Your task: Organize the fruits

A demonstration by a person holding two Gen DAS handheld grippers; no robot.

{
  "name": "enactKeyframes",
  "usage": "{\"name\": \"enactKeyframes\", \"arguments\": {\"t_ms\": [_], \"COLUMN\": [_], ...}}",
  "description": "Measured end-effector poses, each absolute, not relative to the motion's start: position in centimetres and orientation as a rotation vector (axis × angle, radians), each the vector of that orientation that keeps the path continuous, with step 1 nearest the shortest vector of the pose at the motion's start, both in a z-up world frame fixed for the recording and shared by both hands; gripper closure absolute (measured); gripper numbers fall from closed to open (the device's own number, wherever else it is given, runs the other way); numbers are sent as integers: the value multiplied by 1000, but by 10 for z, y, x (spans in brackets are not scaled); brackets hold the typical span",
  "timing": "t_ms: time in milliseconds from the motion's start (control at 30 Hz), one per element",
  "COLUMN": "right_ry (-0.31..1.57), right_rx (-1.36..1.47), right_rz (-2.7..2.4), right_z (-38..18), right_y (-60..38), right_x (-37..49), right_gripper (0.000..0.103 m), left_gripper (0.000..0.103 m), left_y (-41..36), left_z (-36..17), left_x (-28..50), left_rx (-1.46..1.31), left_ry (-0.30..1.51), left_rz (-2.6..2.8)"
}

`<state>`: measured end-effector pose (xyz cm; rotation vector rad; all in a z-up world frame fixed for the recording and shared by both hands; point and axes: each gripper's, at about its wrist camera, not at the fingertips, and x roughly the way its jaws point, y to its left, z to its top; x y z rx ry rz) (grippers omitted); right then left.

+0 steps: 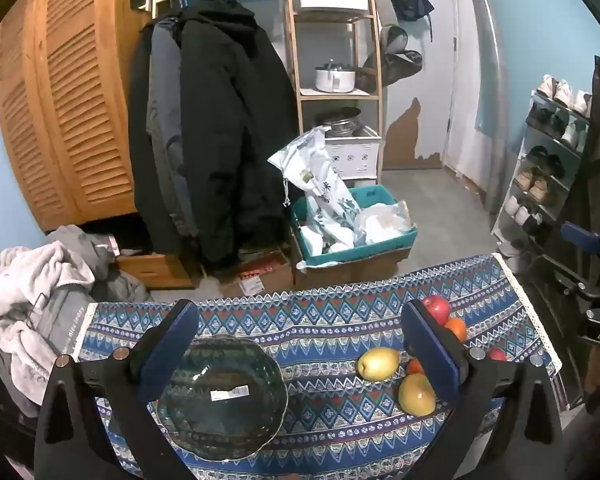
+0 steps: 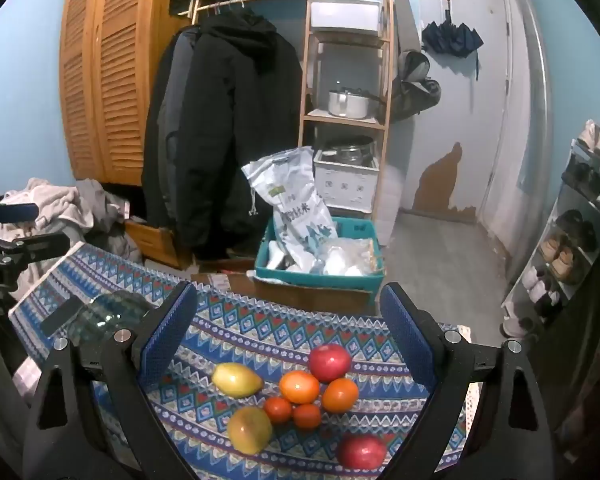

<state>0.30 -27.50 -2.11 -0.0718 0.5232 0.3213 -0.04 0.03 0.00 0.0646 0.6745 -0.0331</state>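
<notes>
Both claws gape with nothing held: left claw [image 1: 300,344] above the glass bowl [image 1: 220,396], right claw [image 2: 288,332] above the fruit [image 2: 300,392] beside the bowl.

From my left wrist view, my left gripper's [image 1: 298,344] right finger [image 1: 432,348] covers most of the fruit: the orange [image 1: 457,327] and a small red one [image 1: 497,354] only peek out beside it. The glass bowl's [image 1: 224,396] left rim sits behind the other finger. From my right wrist view, that bowl [image 2: 108,314] is mostly hidden, and the print on the white sack [image 2: 296,208] is too small to read.
</notes>
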Motion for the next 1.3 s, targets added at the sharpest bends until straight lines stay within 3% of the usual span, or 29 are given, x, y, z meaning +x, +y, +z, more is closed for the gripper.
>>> {"name": "enactKeyframes", "arguments": {"t_ms": [1300], "right_ry": [526], "right_rx": [-76], "right_rz": [322], "right_z": [-21], "right_y": [-274], "right_x": [2], "right_gripper": [12], "left_gripper": [1], "left_y": [-2], "left_z": [2], "left_x": [0], "left_rx": [70], "left_ry": [680], "left_rz": [-49]}}
